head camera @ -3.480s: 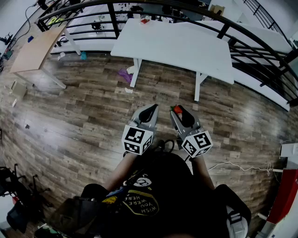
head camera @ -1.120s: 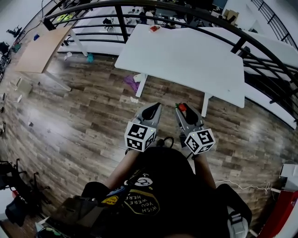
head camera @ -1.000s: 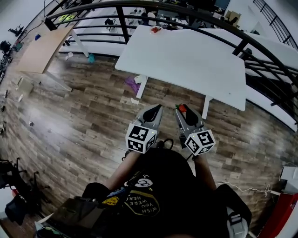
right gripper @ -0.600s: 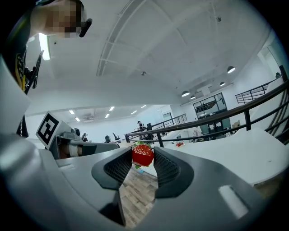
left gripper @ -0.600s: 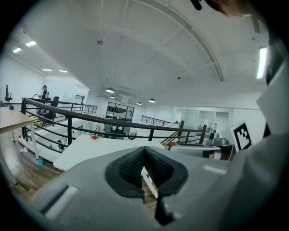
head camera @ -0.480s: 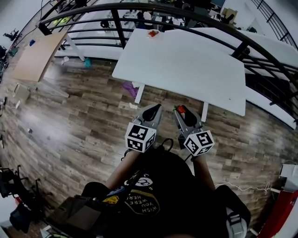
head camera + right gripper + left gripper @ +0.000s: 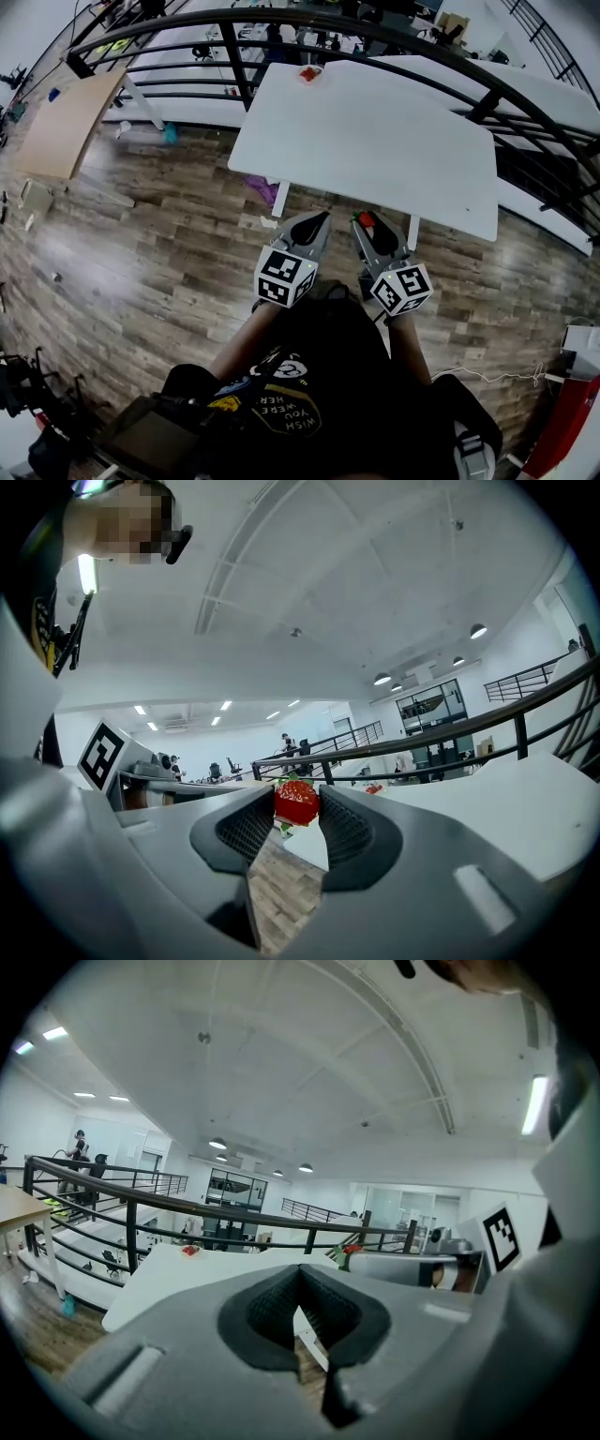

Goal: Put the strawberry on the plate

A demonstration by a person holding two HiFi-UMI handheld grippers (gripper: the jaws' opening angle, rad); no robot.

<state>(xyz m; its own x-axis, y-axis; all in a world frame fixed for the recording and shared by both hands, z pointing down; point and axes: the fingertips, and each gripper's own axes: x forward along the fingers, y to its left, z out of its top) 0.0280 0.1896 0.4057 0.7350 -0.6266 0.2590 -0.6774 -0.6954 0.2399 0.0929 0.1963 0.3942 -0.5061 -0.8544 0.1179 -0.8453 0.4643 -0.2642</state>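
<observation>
Where right gripper's [image 7: 295, 816] knurled pads [image 7: 249, 829] clamp, strawberry [image 7: 296, 802] gleams.

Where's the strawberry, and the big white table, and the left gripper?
strawberry [image 7: 296, 802]: right gripper view, on the middle of its red body.
white table [image 7: 375, 131]: head view, on a bare part of its top.
left gripper [image 7: 320, 218]: head view, at the tip where its two jaws meet.

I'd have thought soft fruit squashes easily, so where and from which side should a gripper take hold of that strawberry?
Across its broad red middle, one pad on each flank, coming in level from the side. The strawberry is roundest there, so the pads seat well, and its leafy cap is left free on top. The right gripper holds it that way, at its pad tips.
</observation>
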